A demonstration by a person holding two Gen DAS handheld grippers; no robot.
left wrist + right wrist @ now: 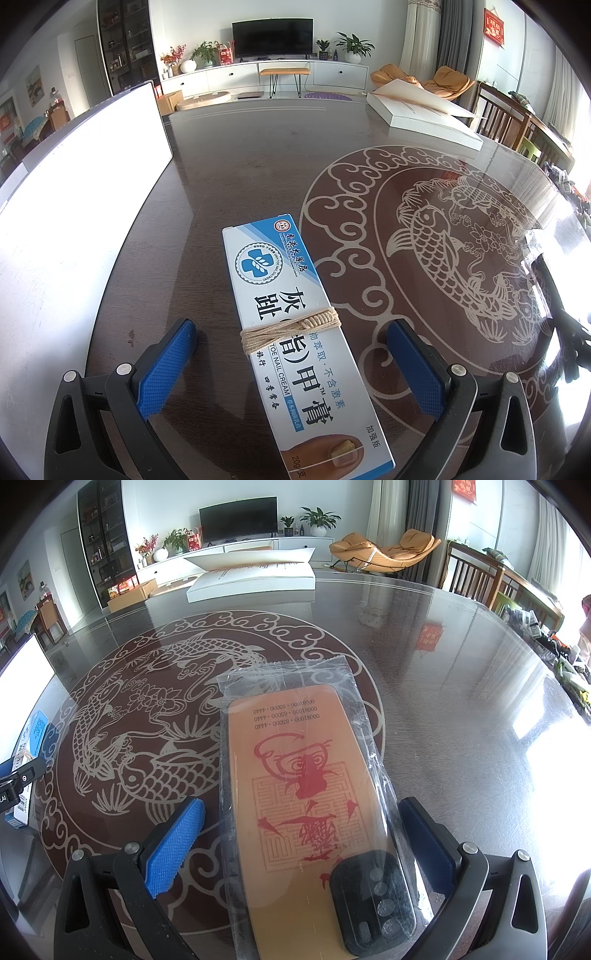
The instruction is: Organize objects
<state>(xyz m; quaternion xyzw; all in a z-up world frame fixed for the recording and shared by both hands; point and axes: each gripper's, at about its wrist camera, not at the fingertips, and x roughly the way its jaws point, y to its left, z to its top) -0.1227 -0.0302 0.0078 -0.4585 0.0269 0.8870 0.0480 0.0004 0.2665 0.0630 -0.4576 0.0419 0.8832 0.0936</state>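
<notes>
On the counter [236, 177], the string-tied cream box [295, 332] lies between the wide-open left claw [291, 373], touching neither pad, while at 3 o'clock the bagged phone case [310, 812] lies within the equally open right claw [303, 849].

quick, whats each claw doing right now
Left claw: open, straddling the toe nail cream box, not gripping.
Right claw: open, straddling the bagged phone case, not gripping.

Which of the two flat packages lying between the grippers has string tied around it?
The blue and white cream box between the left gripper's fingers, with tan string around its middle. The plastic-wrapped phone case has none.
</notes>
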